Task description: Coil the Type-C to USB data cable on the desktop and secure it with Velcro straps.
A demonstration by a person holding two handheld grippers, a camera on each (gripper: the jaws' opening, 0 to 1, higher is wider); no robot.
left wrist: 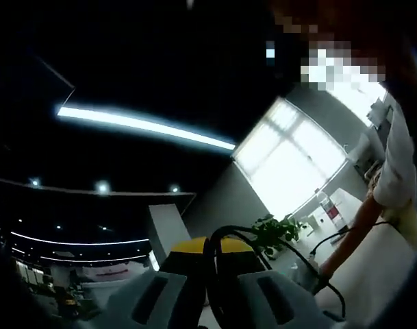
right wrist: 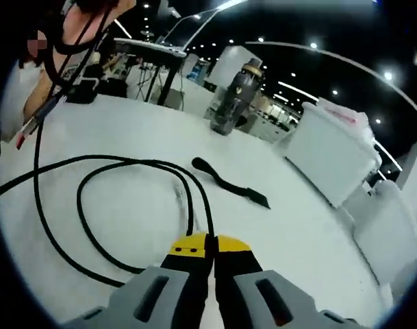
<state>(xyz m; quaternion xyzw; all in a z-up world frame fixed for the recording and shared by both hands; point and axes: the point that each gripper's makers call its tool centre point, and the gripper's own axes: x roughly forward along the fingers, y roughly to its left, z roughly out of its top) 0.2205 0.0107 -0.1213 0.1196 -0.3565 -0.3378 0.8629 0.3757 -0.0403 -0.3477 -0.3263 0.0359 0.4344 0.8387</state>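
Observation:
The black data cable (right wrist: 79,202) lies in wide loops on the white table (right wrist: 297,233). Two of its strands run side by side into my right gripper (right wrist: 209,245), whose yellow-tipped jaws are shut on them low over the table. A black Velcro strap (right wrist: 225,179) lies flat just beyond the loops, apart from the cable. At the top left of the right gripper view the cable rises past a person's hand (right wrist: 85,20). My left gripper (left wrist: 207,250) is tilted up toward the ceiling. A loop of the cable (left wrist: 229,229) arches out from between its closed jaws.
A dark bottle (right wrist: 234,96) stands at the table's far edge. Two white boxes (right wrist: 331,154) (right wrist: 389,226) sit along the right side. In the left gripper view a person's arm (left wrist: 352,229) reaches down, with a green plant (left wrist: 273,233) and a bright window behind.

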